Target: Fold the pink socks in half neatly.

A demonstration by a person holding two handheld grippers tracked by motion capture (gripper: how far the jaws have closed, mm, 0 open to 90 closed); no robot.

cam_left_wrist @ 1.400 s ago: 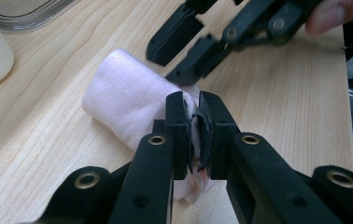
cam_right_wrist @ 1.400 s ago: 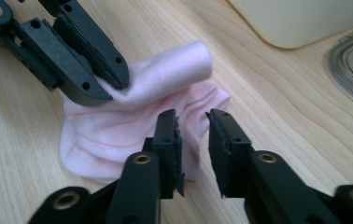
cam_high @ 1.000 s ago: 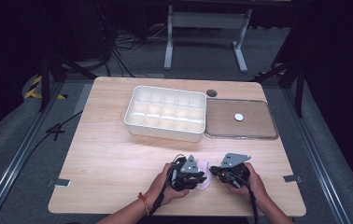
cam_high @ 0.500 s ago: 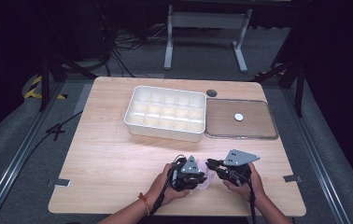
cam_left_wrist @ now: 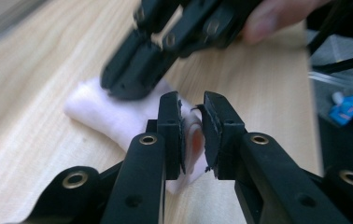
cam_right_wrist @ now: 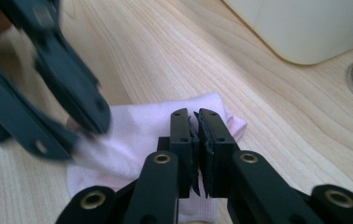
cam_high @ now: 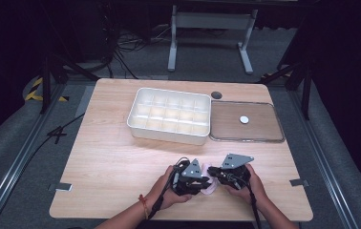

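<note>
Overhead light falls evenly on the pale wooden surface [cam_high: 111, 162] amid dark surroundings; close up, the other black gripper's fingers [cam_left_wrist: 137, 70] blur

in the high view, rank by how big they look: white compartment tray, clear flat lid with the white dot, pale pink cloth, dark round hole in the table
1. White plastic compartment tray and clear flat lid: they look about alike, so no ranking between them.
2. Pale pink cloth, partly hidden by the grippers.
3. Dark round hole in the wooden table, smallest.

Pale pink-white cloth [cam_right_wrist: 139, 135] with an orange-red patch at the fold, black left gripper [cam_high: 206, 182] and black right gripper [cam_high: 213, 171] with grey plates, cream-white tray [cam_high: 169, 134], light wood-grain table [cam_high: 107, 162], brown lid [cam_high: 264, 131] with white dot
</note>
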